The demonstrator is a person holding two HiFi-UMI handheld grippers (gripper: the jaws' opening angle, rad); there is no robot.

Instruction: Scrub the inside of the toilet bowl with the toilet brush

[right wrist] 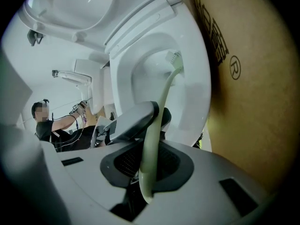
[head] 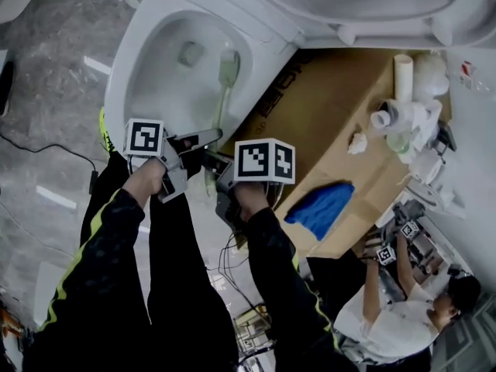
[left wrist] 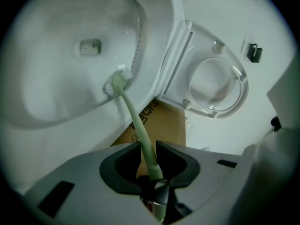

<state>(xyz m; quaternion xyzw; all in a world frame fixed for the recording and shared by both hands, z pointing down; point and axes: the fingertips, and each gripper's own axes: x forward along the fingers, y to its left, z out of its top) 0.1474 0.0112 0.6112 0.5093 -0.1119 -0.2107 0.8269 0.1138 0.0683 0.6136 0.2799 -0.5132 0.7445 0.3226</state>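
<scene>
The person is standing over the toilet bowl, leaning in with both tools on the toilet brush. The brush head is lying inside the bowl, pressed against the inner wall on the side nearest the cardboard box, just below the rim. The drain opening is sitting a little further in towards the bowl's middle, apart from the bristles.

From the bowl's front edge the pale green handle is running out and back to the tools. The left gripper is clenching that handle between its dark pads, the one nearer the bowl. The right gripper is closing on the same handle further from the bowl, near its tail end, right behind the left one.

The seat and lid are standing raised at the back of the bowl. The cardboard box is lying flat against the bowl's side, and a blue cloth is resting on it, well away from the bowl. Beyond the box, on the far side from the bowl, a second person in a white top is working with marker-cubed tools of their own.
</scene>
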